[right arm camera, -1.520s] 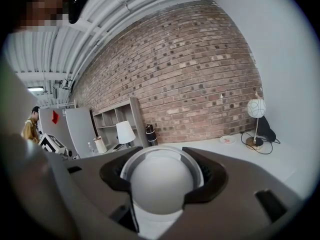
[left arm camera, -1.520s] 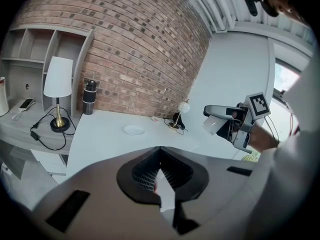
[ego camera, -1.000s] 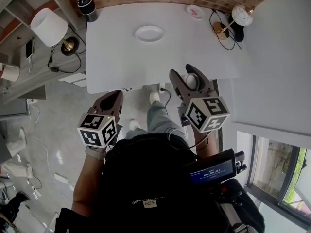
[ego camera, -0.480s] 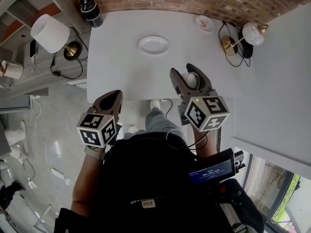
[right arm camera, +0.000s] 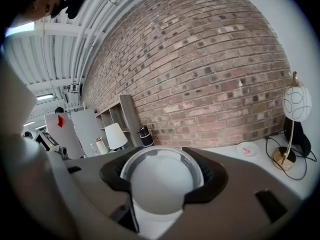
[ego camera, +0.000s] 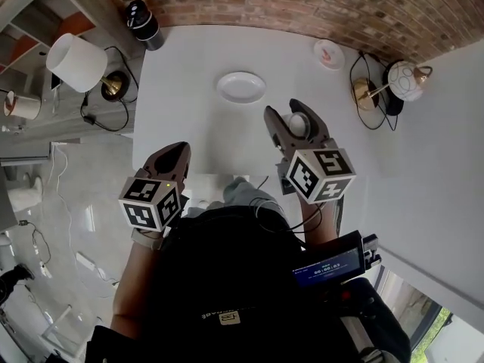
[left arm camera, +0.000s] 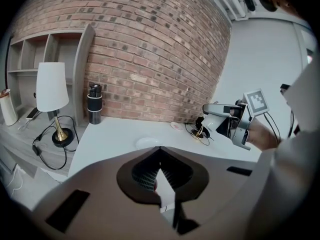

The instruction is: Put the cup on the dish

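Right gripper (ego camera: pixel 288 113) clamped the cup (ego camera: pixel 298 125) above the worktop (ego camera: pixel 181 82) near the dish (ego camera: pixel 240 87); left gripper (ego camera: pixel 178 150) hung pressed together.

brick wall (ego camera: pixel 302 6) | white table (ego camera: pixel 189 127) | grey floor (ego camera: pixel 72 203) | shelf (left arm camera: pixel 30 49) at left

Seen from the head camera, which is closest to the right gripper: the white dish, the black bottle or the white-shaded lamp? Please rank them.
From the right gripper, which holds the cup:
1. White dish, on the table, just ahead and to the left.
2. Black bottle, at the table's far left corner.
3. White-shaded lamp, off the table, farther left.
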